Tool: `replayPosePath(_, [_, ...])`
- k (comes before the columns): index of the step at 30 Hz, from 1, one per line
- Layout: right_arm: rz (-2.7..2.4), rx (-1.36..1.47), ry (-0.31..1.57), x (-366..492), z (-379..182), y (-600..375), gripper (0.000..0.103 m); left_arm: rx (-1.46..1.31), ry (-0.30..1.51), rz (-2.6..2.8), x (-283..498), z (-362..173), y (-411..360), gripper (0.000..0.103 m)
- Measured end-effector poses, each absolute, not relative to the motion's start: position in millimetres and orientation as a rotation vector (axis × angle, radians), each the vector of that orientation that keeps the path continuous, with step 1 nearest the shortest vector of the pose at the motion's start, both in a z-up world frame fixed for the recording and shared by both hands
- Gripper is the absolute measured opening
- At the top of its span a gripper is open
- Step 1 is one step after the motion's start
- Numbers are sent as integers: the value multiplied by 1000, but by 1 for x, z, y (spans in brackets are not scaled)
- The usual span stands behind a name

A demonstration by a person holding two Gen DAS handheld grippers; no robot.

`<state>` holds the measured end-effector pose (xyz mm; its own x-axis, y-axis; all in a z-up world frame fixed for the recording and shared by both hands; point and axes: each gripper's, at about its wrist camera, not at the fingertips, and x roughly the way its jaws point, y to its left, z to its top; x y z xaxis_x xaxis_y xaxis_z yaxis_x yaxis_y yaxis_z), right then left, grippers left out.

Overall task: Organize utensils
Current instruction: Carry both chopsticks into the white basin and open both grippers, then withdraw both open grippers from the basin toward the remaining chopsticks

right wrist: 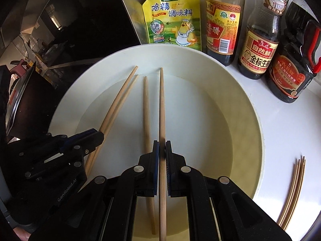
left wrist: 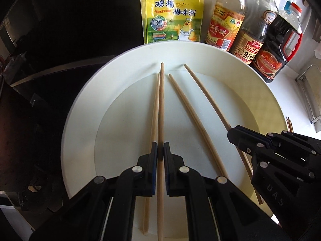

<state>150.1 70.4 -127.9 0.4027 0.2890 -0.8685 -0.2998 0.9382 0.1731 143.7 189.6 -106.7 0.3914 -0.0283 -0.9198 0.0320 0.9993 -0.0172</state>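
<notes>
Four wooden chopsticks [left wrist: 181, 108] cross the round white plate [left wrist: 240, 76]; left gripper [left wrist: 160, 150] and right gripper [right wrist: 162, 148] each pinch one.

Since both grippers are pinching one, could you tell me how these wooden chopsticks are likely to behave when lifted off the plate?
Probably stiff and light: the chopstick in the left gripper looks thin and straight. Gripped near one end, its tip may swing. Being slender and seemingly round, loose ones may roll across the smooth plate.

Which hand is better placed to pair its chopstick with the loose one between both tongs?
Right, probably: the right tongs hold a chopstick close beside the loose chopstick; the left tongs sit farther off.
</notes>
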Motion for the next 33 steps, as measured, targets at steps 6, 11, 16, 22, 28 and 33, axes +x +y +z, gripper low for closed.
replayPosePath(6, [362, -11, 1106, 151, -134, 67, 7, -14, 1180, -36, 147, -116, 194, 7])
replayPosePath(11, [357, -23, 1079, 150, -128, 68, 13, -27, 1168, -23, 145, -116, 198, 26])
replayPosePath(16, [350, -12, 1066, 146, -121, 64, 13, -38, 1160, -9, 143, -109, 204, 27])
replayPosePath(22, [349, -7, 1061, 138, -115, 60, 14, -40, 1151, -5, 135, -99, 206, 27])
replayPosePath(28, [344, -6, 1037, 124, -106, 52, 21, -51, 1128, -1, 126, -88, 206, 33])
replayPosePath(33, [334, 1, 1026, 109, -100, 42, 23, -54, 1105, -3, 115, -78, 204, 35])
